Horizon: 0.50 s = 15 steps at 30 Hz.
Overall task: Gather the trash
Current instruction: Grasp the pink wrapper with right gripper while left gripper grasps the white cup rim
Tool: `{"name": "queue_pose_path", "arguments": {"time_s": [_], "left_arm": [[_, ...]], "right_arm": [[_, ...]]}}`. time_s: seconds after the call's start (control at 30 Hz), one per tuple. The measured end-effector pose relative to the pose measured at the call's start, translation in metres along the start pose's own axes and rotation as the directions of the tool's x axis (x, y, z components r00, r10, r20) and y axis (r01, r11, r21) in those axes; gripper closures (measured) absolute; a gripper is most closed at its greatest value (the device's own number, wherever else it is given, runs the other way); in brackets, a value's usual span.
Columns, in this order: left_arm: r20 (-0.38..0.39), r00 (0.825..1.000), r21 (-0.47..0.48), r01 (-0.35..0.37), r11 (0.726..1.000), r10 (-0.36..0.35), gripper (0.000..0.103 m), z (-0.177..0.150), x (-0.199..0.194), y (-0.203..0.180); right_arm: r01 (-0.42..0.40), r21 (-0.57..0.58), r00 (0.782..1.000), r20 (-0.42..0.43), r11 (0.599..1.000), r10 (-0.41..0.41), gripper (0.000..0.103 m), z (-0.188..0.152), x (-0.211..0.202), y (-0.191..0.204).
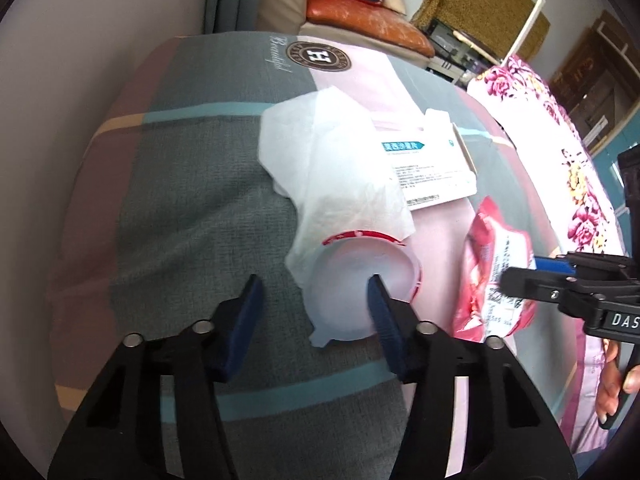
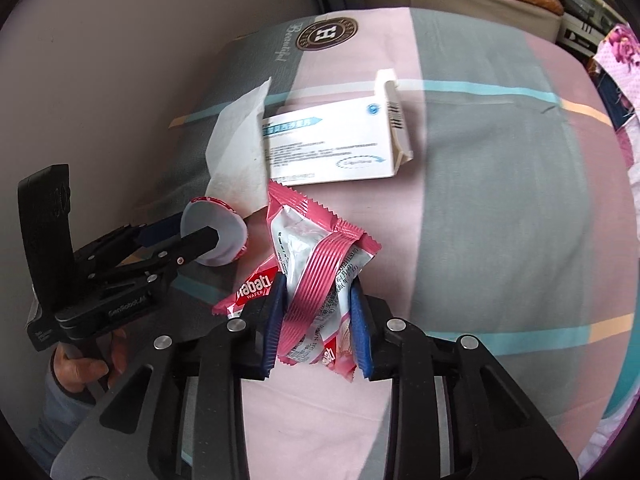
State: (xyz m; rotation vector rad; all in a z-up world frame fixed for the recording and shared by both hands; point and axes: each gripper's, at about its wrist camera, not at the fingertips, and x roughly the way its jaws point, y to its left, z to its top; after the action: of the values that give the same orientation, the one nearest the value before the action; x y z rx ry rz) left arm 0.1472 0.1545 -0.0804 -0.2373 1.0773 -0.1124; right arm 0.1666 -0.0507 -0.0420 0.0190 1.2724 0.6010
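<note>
Trash lies on a striped bed. A small white plastic cup (image 1: pixel 352 280) with a red rim lies on its side under a white tissue (image 1: pixel 332 160). My left gripper (image 1: pixel 316 284) is open, with its right finger inside the cup's mouth and its left finger outside the cup. It also shows in the right wrist view (image 2: pixel 192 236) at the cup (image 2: pixel 216 236). A pink wafer wrapper (image 2: pixel 320 276) lies between the blue pads of my right gripper (image 2: pixel 318 300), which is closing around it; I cannot tell if it grips. A white medicine box (image 2: pixel 332 144) lies behind.
The bedsheet (image 2: pixel 500 208) is pink, grey and teal. A floral quilt (image 1: pixel 560 152) lies at the right. A wall runs along the bed's left side. A sofa with an orange cushion (image 1: pixel 368 20) stands beyond the bed.
</note>
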Motion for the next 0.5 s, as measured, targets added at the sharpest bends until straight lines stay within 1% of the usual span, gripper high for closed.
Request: {"name": "queue_pose_path", "arguments": {"time_s": [0.03,0.07,0.1,0.13,0.23,0.37,0.5], "left_arm": [[0.0,1.0,0.001,-0.002,1.0,0.002,0.067,0.0,0.001,-0.002],[-0.003,1.0,-0.001,-0.003,1.0,0.003,0.073,0.0,0.002,-0.003],[-0.004,1.0,-0.001,-0.006,1.0,0.006,0.083,0.0,0.003,-0.006],[-0.005,1.0,0.002,-0.006,1.0,0.006,0.09,-0.001,0.003,-0.008],[-0.007,1.0,0.022,-0.007,1.0,0.007,0.096,-0.005,0.003,-0.02],[0.008,1.0,0.037,0.017,0.999,-0.018,0.098,-0.008,-0.002,-0.037],[0.023,0.999,0.077,0.026,0.997,-0.028,0.098,-0.011,-0.011,-0.059]], "right_arm": [[0.008,0.0,1.0,0.008,1.0,-0.008,0.074,0.0,-0.003,-0.003],[0.012,0.0,1.0,0.015,1.0,-0.012,0.074,-0.001,-0.006,-0.005],[0.022,0.0,0.999,0.029,1.0,-0.022,0.074,-0.003,-0.011,-0.008],[0.027,0.0,0.999,0.035,1.0,-0.027,0.074,-0.003,-0.013,-0.01],[0.036,0.005,0.998,0.05,0.999,-0.036,0.074,-0.003,-0.017,-0.016],[0.042,0.03,0.997,0.062,0.999,-0.044,0.074,-0.006,-0.024,-0.028],[0.052,0.058,0.994,0.095,0.997,-0.057,0.074,-0.012,-0.04,-0.043]]}}
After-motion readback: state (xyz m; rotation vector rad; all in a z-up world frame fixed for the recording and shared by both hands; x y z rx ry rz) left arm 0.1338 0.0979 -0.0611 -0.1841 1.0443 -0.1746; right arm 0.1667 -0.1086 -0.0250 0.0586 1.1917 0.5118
